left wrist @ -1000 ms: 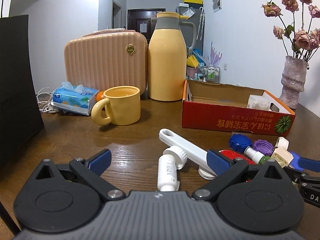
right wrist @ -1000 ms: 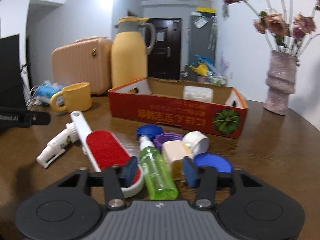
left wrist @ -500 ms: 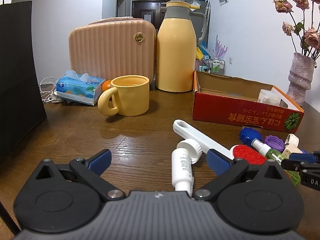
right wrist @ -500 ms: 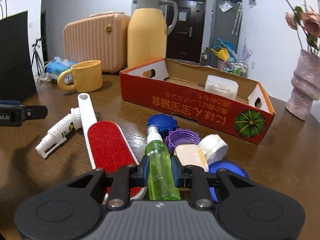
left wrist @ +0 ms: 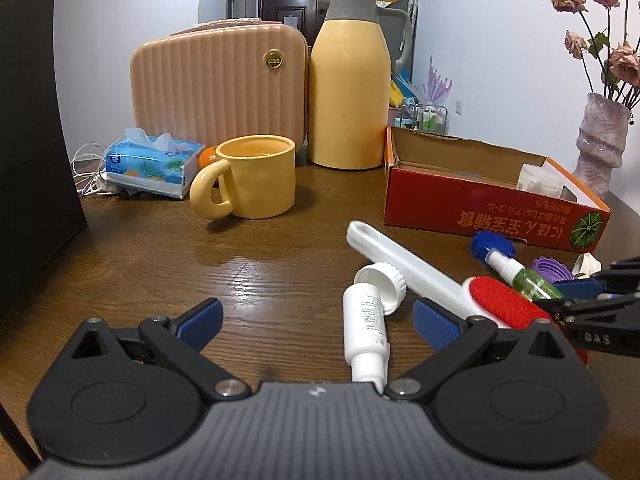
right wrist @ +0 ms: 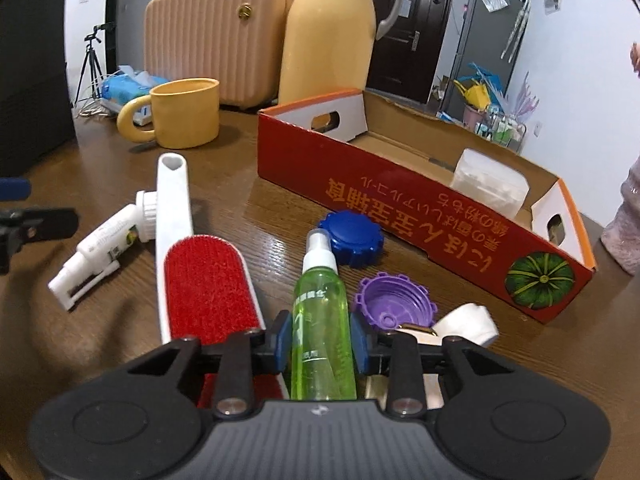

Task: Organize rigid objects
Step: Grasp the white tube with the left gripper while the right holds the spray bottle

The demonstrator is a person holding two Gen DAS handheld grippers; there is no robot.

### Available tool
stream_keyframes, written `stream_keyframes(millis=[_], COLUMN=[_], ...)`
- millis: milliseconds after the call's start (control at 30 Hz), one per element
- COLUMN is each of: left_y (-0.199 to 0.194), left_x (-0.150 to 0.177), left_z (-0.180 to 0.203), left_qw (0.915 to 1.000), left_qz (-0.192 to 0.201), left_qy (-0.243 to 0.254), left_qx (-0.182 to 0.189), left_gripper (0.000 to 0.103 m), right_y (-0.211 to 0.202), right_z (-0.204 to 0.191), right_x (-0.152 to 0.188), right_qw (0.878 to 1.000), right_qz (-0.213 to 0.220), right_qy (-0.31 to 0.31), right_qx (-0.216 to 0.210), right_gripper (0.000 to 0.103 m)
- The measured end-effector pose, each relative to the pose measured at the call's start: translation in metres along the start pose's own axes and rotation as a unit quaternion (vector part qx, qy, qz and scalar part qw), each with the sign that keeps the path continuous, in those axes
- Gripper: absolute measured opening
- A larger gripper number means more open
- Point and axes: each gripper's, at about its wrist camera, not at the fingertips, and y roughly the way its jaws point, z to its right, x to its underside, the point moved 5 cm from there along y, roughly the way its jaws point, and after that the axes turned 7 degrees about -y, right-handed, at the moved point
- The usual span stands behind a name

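Observation:
My right gripper (right wrist: 320, 340) is shut on a green spray bottle (right wrist: 320, 312) and holds it above the table; the bottle also shows in the left wrist view (left wrist: 524, 276). My left gripper (left wrist: 316, 320) is open, with a white tube (left wrist: 364, 320) lying between its fingers on the table. A white lint brush with a red pad (right wrist: 200, 272) lies beside the tube (right wrist: 100, 248). A blue cap (right wrist: 352, 232), a purple cap (right wrist: 394, 300) and a white lid (right wrist: 468, 320) lie near the red cardboard box (right wrist: 400, 200), which holds a white container (right wrist: 488, 188).
A yellow mug (left wrist: 256, 176), a yellow thermos jug (left wrist: 348, 80), a pink case (left wrist: 216, 80) and a tissue pack (left wrist: 152, 164) stand at the back of the wooden table (left wrist: 200, 264). A pink vase (left wrist: 600, 140) stands far right. A black panel (left wrist: 32, 140) stands left.
My right gripper closed on the green spray bottle and lifted it off the table. My left gripper moved slightly left and closer to the white tube, staying open.

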Motion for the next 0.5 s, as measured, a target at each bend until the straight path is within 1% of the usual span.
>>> stream_keyframes(millis=[100, 200, 367, 500], left_y=[0.003, 0.006, 0.01, 0.013], left_x=[0.001, 0.003, 0.005, 0.005], left_z=[0.001, 0.001, 0.0, -0.001], left_qw=[1.0, 0.9999, 0.9997, 0.9996], left_qz=[-0.007, -0.015, -0.023, -0.027], left_qy=[0.001, 0.002, 0.002, 0.003], left_qx=[0.0, 0.0, -0.001, -0.004], left_gripper=[0.103, 0.103, 0.103, 0.103], right_y=[0.01, 0.014, 0.012, 0.004], right_z=[0.004, 0.006, 0.003, 0.005], right_x=[-0.002, -0.002, 0.001, 0.0], right_qw=[1.0, 0.999, 0.999, 0.998], right_qz=[-0.01, -0.004, 0.02, 0.046], right_qy=[0.01, 0.021, 0.019, 0.031], right_qx=[-0.018, -0.029, -0.018, -0.015], right_gripper=[0.031, 0.031, 0.03, 0.03])
